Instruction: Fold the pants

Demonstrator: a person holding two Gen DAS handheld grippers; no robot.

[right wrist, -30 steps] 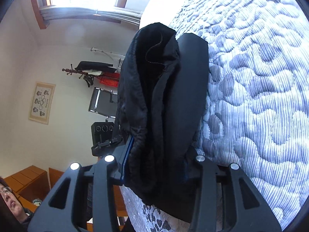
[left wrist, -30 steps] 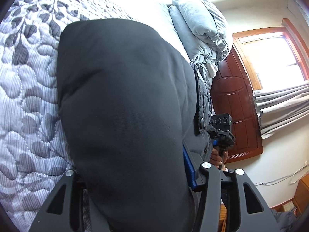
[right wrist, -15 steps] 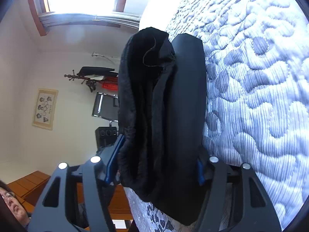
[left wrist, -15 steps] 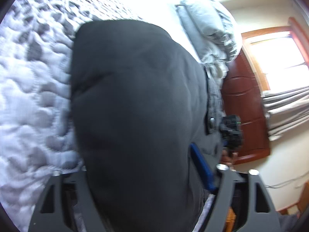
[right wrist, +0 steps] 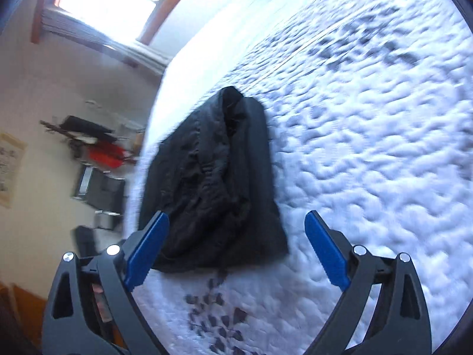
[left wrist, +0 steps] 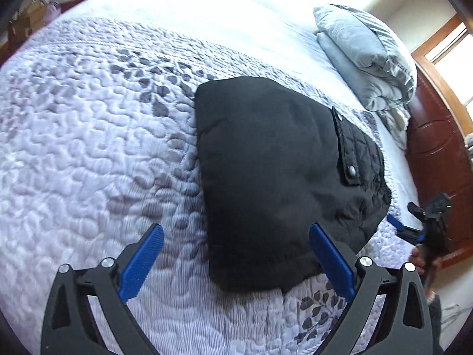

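My left hand-held gripper stands wide, its blue ribbed pads clear of any cloth; its jaws have just been opening and nothing is gripped between them, though the near edge of the pants shows in the gap beyond. My right hand-held gripper is likewise spread wide after just opening, and holds nothing. The black folded fabric pants lie as a compact bundle on the white quilted bedspread with grey leaf print, near the bed's edge. I judge the step in hand to be letting go and pulling clear after the last fold, so the thing to do well is to lift both tools straight off without catching a fingertip in a layer and dragging the stack open; a light press to flatten the puffed top may help. My left view shows what the right cannot: the smooth top panel, a quilted flap with a metal snap button, a folded grey duvet further up the bed, and my other tool beyond the bundle's far side. My right view, blurred, shows instead the bundle's end, where the crumpled layers stack loosely and unevenly, plus the room's wall and a window.
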